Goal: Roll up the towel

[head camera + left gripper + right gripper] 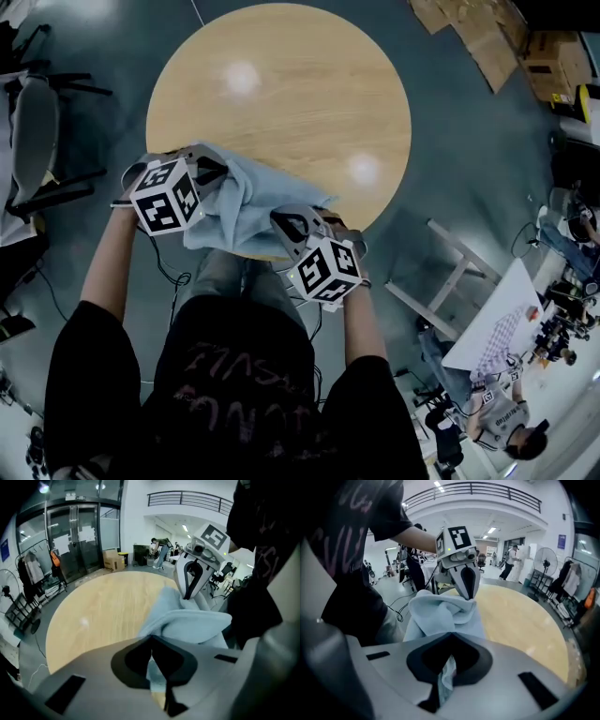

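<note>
Head view: light blue towel point(242, 199) was bunched at the 6 o'clock edge of the round wooden table point(281, 84), part of it hanging over the rim toward the person.

Left gripper point(208, 171) sat at the towel's 9 o'clock end, marker cube point(165, 197) facing up. Left gripper view: jaws point(153, 665) were closed together with a thin strip of towel fabric pinched between them. The rest of the towel point(190, 623) was piled ahead at 1 o'clock, over the table point(101, 609).

Right gripper point(289, 225) sat at the towel's 4 o'clock end, just past the table rim, its cube point(324, 268) nearer the person. Right gripper view: jaws point(446, 667) were closed on a fold of towel that hung down between them. The bulk of the cloth point(440, 613) was heaped at 12 o'clock, with table top point(525, 616) at 2 o'clock.

Each gripper view showed the other gripper across the heap: right one point(192, 581) from the left side, left one point(466, 578) from the right side, both tips in the cloth. The towel was crumpled between the two, not flat and not in a tidy roll.

Surroundings: cardboard boxes point(548, 61) on the floor at 2 o'clock, a chair point(33, 131) at 9 o'clock, a white table point(487, 328) with people seated at 4 o'clock. A floor fan point(546, 557) stood behind the table in the right gripper view.
</note>
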Demonstrator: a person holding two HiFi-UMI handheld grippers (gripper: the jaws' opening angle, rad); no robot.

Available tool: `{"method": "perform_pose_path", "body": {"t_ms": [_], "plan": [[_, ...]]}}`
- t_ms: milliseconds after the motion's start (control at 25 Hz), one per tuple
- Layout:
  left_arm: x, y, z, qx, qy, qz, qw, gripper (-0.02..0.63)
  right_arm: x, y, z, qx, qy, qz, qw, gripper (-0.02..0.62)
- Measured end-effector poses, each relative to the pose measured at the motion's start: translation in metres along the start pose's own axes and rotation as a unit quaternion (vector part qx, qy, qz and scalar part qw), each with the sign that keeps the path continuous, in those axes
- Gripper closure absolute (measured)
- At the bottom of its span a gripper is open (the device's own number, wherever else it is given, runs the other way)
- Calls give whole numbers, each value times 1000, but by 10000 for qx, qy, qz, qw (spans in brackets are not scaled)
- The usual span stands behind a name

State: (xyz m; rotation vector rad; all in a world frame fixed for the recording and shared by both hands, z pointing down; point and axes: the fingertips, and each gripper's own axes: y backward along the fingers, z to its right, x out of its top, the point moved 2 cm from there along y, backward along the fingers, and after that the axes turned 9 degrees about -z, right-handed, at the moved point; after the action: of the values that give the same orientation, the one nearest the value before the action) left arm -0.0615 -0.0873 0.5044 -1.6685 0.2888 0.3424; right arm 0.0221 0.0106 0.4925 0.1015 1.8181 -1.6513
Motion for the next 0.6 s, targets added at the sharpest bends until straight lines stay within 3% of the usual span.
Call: {"method": "perform_pose_path", "body": {"t_ms": [240, 360, 600], "plan": [[12, 20, -41, -1, -276, 206, 9994, 594, 11, 13, 69, -613, -733, 221, 9952, 592], [22, 27, -65, 98, -201, 345, 9992, 595, 11, 20, 110, -1006, -965, 190, 9901, 591], [45, 35, -155, 1172, -172, 308, 9925, 595, 7, 25, 206, -1637, -1259, 112, 9784, 591]]}}
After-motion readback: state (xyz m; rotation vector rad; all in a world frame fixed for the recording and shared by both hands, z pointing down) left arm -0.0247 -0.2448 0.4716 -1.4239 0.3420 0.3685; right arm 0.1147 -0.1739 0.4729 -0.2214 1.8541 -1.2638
